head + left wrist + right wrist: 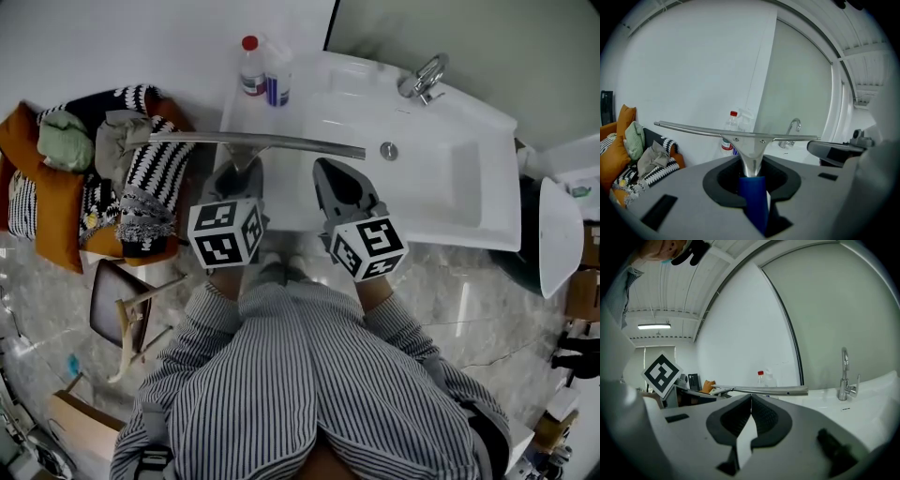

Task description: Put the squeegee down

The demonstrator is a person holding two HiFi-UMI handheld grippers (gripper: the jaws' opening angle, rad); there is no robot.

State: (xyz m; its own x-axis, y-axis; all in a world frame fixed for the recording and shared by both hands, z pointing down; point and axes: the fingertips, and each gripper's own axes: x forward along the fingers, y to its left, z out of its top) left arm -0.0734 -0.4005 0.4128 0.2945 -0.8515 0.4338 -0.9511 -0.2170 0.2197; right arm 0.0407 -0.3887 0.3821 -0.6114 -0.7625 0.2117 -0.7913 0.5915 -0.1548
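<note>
A squeegee (258, 142) with a long metal blade and a blue handle (753, 194) is held level over the near left part of the white washbasin counter (487, 234). My left gripper (237, 178) is shut on the blue handle, and the blade (736, 132) spreads crosswise in front of it in the left gripper view. To its right, my right gripper (339, 186) hangs over the counter's front edge with its jaws closed together and nothing between them (750, 401). The blade's end (787, 390) shows just beyond that gripper in the right gripper view.
Two bottles (263, 72), one with a red cap, stand at the counter's back left. A chrome tap (424, 79) rises behind the basin. A pile of cushions and cloths (94, 169) lies to the left. A stool (127, 309) stands on the marble floor.
</note>
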